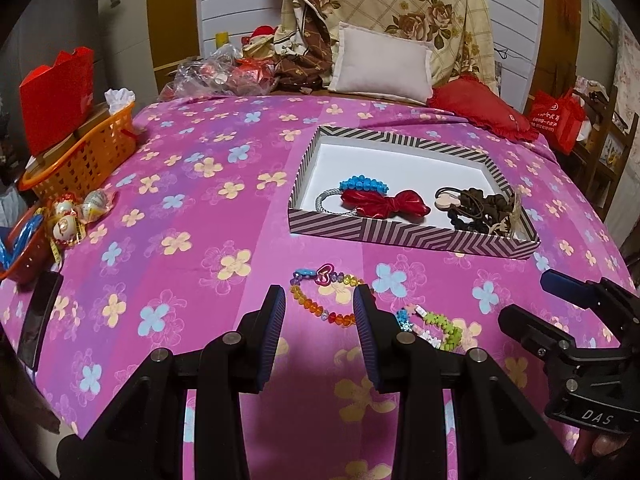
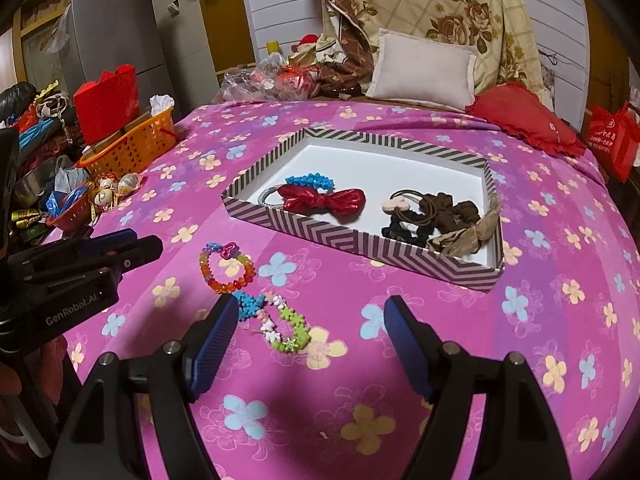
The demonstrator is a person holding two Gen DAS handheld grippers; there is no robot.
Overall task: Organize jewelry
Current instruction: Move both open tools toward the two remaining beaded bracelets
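Note:
A striped box (image 1: pixel 400 236) (image 2: pixel 344 236) lies on the pink flowered bedspread. It holds a blue bead bracelet (image 1: pixel 363 185), a red bow (image 1: pixel 386 203) (image 2: pixel 324 200) and dark hair ties (image 1: pixel 476 210) (image 2: pixel 432 216). A rainbow bead bracelet (image 1: pixel 320 296) (image 2: pixel 226 268) and a pastel flower bracelet (image 1: pixel 434 326) (image 2: pixel 280 322) lie on the bedspread in front of the box. My left gripper (image 1: pixel 318 300) is open just above the rainbow bracelet. My right gripper (image 2: pixel 310 312) is open just before the pastel bracelet, and shows at the right in the left wrist view (image 1: pixel 560 300).
An orange basket (image 1: pixel 80 164) (image 2: pixel 132 146) with a red box stands at the bed's left edge, beside foil-wrapped eggs (image 1: pixel 76 212) and clutter. A white pillow (image 1: pixel 380 64), a red cushion (image 1: pixel 484 108) and bedding lie at the back.

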